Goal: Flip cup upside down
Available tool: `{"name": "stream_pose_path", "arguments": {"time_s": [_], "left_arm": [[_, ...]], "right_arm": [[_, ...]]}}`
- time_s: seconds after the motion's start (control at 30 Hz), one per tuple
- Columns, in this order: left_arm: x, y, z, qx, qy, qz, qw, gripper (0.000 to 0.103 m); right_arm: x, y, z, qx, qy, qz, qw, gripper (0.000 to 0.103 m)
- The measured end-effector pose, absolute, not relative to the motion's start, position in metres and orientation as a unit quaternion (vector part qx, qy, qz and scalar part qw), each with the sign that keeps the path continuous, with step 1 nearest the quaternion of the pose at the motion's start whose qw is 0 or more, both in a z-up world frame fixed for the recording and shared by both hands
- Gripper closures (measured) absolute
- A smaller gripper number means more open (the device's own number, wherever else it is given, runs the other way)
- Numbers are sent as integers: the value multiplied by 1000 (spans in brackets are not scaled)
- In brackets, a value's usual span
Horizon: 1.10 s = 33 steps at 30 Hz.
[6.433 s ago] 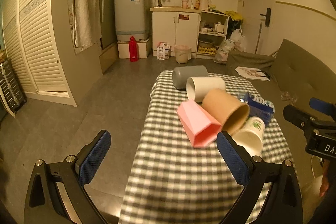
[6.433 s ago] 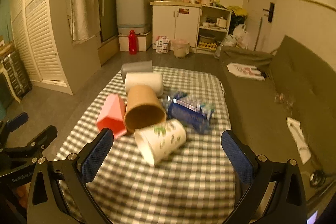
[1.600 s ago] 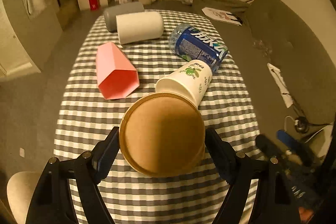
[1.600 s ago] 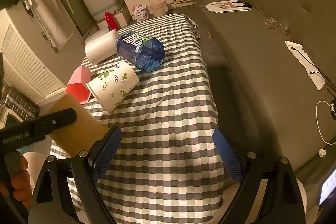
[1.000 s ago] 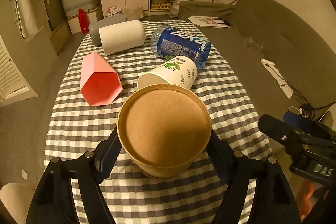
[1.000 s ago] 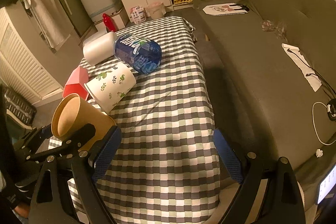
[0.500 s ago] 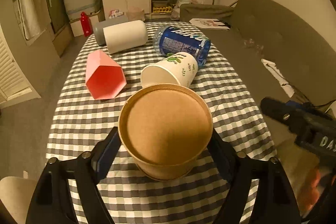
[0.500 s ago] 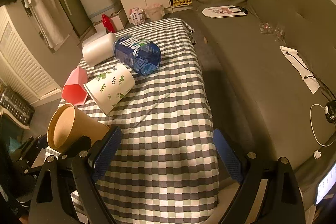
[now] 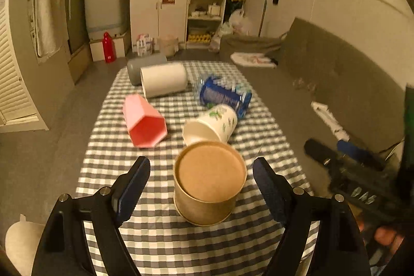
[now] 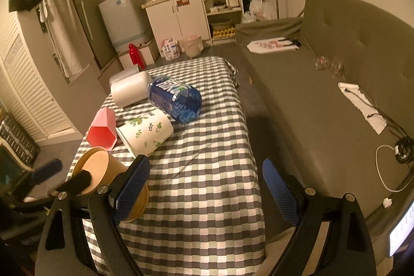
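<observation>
On the checked bench (image 9: 160, 245), near edge: brown paper cup (image 9: 209, 183) stands base-up, mouth down, flip apparently done. Left claw (image 9: 201, 188) spread wide either side, not touching, w/ room to back off. Right claw (image 10: 205, 188) also released, empty. Blue bottle (image 10: 174, 99) label unreadable.
</observation>
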<state>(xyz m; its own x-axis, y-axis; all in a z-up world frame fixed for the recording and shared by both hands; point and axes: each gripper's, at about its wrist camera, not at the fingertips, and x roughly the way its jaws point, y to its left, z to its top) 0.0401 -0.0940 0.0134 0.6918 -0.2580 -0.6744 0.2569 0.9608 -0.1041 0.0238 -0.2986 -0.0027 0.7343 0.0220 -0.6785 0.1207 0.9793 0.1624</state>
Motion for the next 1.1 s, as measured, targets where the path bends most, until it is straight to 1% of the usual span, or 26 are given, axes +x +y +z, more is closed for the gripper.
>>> {"name": "stream_pose_path", "arguments": {"time_s": [0.2, 0.23, 0.27, 0.3, 0.53, 0.63, 1.1], "left_arm": [[22, -66, 31, -10, 326, -130, 937, 18], [19, -61, 31, -9, 322, -128, 938, 15], [15, -55, 30, -9, 317, -123, 940, 9], [11, -51, 29, -11, 310, -119, 943, 8], [-3, -30, 13, -17, 293, -88, 952, 7], [-7, -26, 4, -19, 292, -85, 952, 1], [-7, -16, 0, -38, 283, -63, 956, 0]], "right_arm": [[10, -277, 10, 51, 332, -19, 942, 14], [6, -271, 13, 42, 325, -17, 945, 14], [3, -267, 16, 35, 320, -15, 947, 14], [0, -264, 18, 29, 316, -13, 948, 13], [-15, -240, 20, -4, 302, 1, 953, 5], [-15, -235, 16, -16, 308, -1, 951, 0], [-14, -219, 3, -53, 318, 2, 947, 0]]}}
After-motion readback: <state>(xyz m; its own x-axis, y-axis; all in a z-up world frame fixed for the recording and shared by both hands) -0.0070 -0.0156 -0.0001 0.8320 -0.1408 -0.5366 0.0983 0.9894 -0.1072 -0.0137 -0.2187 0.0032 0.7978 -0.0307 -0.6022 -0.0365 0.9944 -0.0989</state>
